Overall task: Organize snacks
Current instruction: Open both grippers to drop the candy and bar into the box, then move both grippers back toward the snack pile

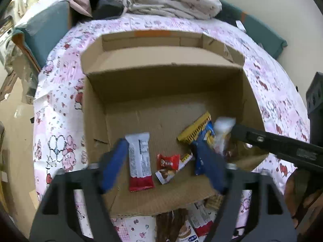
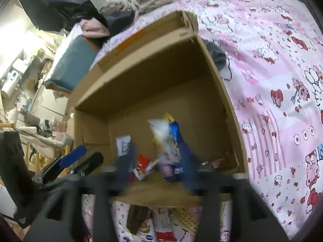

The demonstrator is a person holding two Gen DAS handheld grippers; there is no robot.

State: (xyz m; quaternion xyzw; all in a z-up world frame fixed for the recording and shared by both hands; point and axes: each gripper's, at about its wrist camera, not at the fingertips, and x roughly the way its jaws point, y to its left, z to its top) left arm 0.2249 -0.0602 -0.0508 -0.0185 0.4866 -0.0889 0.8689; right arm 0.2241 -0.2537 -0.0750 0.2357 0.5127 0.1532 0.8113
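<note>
Several snacks lie in the cardboard box (image 1: 161, 84) on the bed (image 1: 60, 100): a white-and-red bar (image 1: 140, 161), a small red packet (image 1: 168, 162), a blue-and-yellow packet (image 1: 201, 133). Left hand-held gripper (image 1: 161, 161) is spread, holding nothing. From the right wrist, the right hand-held gripper (image 2: 157, 167) is likewise spread over the box (image 2: 161, 64); more snacks (image 2: 161, 225) lie outside on the bed.

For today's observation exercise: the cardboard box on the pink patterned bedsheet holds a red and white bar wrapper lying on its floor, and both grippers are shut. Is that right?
Not quite. Both grippers are open: the left wrist view shows the left gripper with its jaws spread, and the right gripper likewise. The red and white bar wrapper does lie in the cardboard box.
</note>
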